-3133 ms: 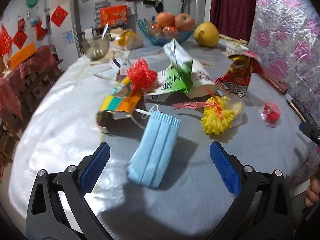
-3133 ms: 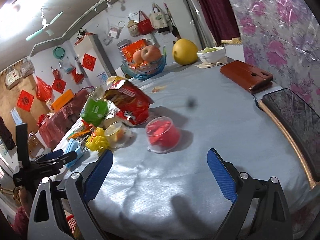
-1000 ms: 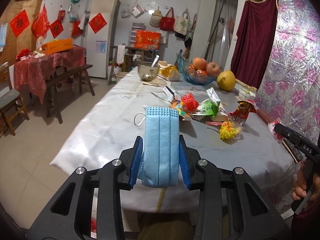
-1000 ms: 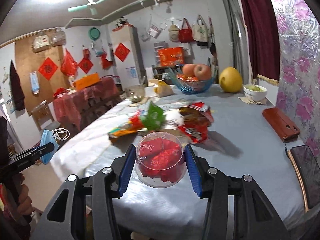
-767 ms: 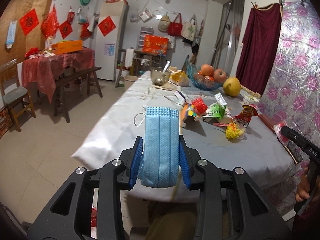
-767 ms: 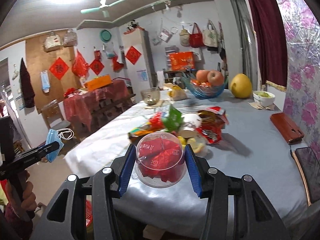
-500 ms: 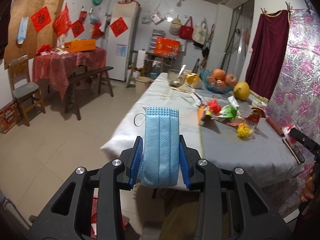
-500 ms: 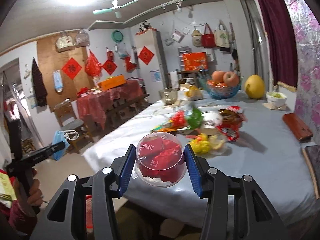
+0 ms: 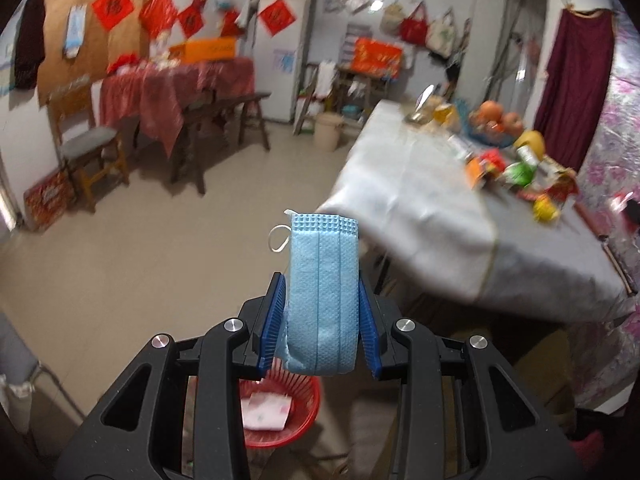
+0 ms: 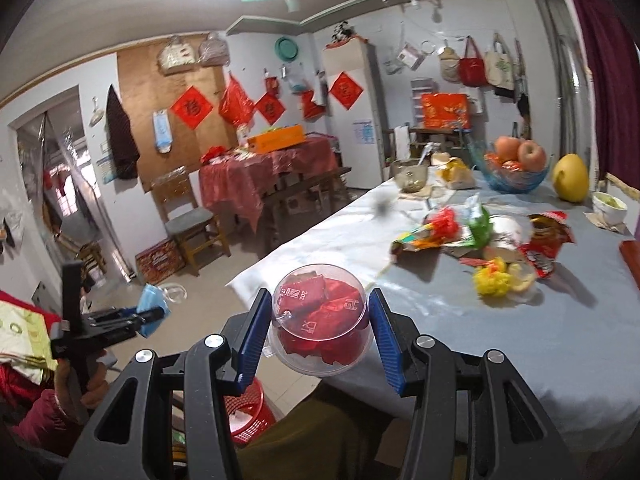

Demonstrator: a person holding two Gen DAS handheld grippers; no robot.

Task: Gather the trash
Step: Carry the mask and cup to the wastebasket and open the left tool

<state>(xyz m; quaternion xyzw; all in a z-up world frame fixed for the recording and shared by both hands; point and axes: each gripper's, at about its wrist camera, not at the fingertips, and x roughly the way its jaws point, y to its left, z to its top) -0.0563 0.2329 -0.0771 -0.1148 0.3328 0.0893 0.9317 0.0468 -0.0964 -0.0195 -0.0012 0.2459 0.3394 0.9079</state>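
Two grippers are full: the left gripper (image 9: 320, 320) clamps a mask (image 9: 322, 292). The right gripper (image 10: 320, 336) grips a cup (image 10: 320, 318) over a red basket (image 10: 248, 412).

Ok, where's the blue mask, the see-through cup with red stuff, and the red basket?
blue mask (image 9: 322, 288), left wrist view, middle pleat.
see-through cup (image 10: 320, 316), right wrist view, clear front.
red basket (image 9: 308, 394), left wrist view, ribbed wall.

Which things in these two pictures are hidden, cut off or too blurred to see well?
- Red basket: left wrist view, left gripper and mask cover most of it; right wrist view, right gripper hides most.
- Paper in the basket: print unreadable, partly covered.
- Table trash: left wrist view, motion blur.
- Wrappers in cup: text too small.
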